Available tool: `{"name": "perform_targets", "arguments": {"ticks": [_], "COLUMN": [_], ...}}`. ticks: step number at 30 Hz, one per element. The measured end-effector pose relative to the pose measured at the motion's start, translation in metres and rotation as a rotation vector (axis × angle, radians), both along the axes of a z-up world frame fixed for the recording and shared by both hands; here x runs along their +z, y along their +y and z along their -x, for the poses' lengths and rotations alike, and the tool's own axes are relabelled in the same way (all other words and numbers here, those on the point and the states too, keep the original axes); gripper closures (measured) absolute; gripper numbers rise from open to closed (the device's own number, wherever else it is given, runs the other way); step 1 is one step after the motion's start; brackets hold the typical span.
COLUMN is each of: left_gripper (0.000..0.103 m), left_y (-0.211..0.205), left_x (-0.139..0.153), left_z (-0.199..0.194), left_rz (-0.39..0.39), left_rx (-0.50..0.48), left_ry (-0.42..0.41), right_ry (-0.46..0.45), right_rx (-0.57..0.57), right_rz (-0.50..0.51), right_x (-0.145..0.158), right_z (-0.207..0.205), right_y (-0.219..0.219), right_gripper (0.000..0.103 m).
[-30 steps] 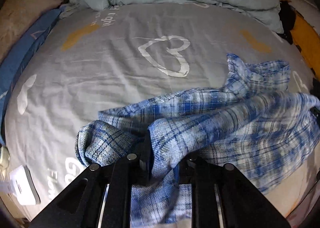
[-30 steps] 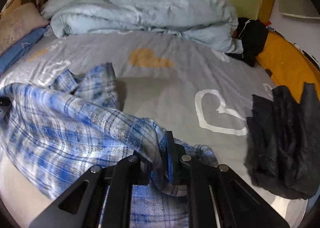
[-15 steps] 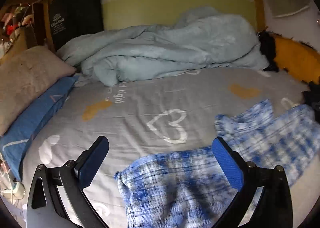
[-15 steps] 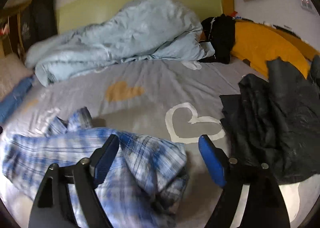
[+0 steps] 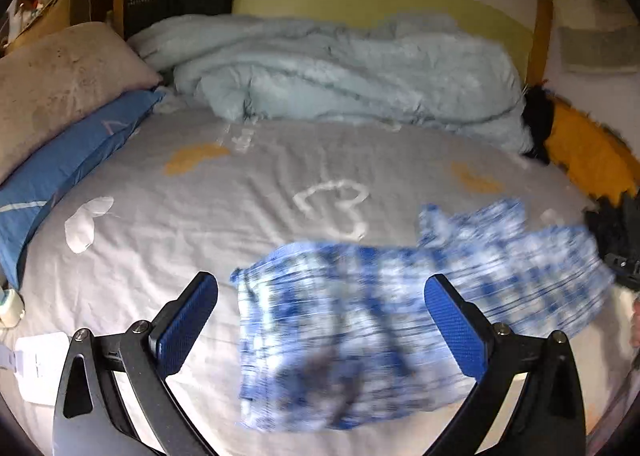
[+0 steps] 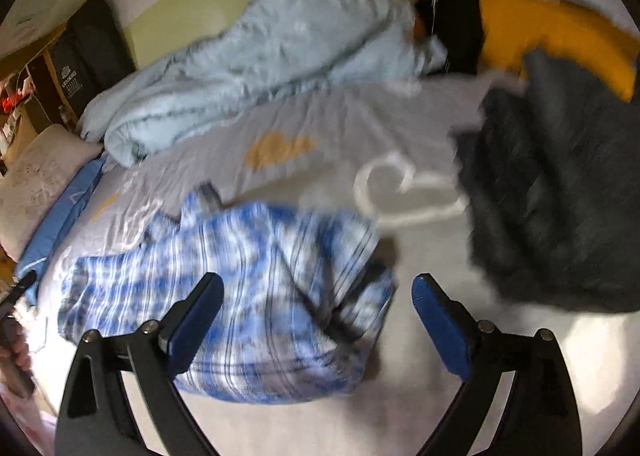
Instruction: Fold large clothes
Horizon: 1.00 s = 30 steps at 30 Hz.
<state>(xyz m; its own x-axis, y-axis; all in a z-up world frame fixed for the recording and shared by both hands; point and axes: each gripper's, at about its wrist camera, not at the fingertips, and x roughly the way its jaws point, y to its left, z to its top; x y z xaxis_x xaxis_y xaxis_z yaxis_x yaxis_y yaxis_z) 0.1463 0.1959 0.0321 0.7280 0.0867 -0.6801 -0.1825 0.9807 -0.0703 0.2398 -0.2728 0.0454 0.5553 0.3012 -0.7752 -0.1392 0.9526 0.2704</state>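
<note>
A blue and white plaid shirt (image 5: 360, 316) lies crumpled on the grey bed sheet (image 5: 200, 236), blurred by motion. It also shows in the right wrist view (image 6: 240, 288). My left gripper (image 5: 320, 308) is open and empty, held above the shirt's left part. My right gripper (image 6: 318, 304) is open and empty, above the shirt's right end. Neither touches the cloth.
A light blue duvet (image 5: 340, 68) is bunched at the back. A beige pillow (image 5: 52, 76) and a blue one (image 5: 68, 160) lie at the left. A dark garment (image 6: 560, 196) lies at the right, an orange cushion (image 6: 560, 40) behind it. A white device (image 5: 36, 364) sits at the front left.
A second ago both grippers were shut on the plaid shirt. They have let it go, opened wide and pulled back and up; the shirt has dropped onto the sheet.
</note>
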Motion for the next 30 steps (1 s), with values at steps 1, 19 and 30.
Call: {"name": "perform_targets", "arguments": {"ticks": [1, 19, 30], "left_gripper": [0.000, 0.013, 0.093], "left_y": [0.003, 0.037, 0.024], "left_x": [-0.008, -0.049, -0.027], "left_z": [-0.005, -0.026, -0.048], "left_rz": [-0.027, 0.109, 0.172], "left_rx": [0.018, 0.171, -0.016], "left_ry": [0.024, 0.181, 0.001], "right_ry": [0.038, 0.015, -0.085], "right_rx": [0.015, -0.144, -0.036], "right_rz": [-0.016, 0.064, 0.074], "right_x": [-0.009, -0.012, 0.008], "right_z": [-0.004, 0.021, 0.029], "right_y": [0.002, -0.020, 0.012], "right_gripper": [0.026, 0.102, 0.068]}}
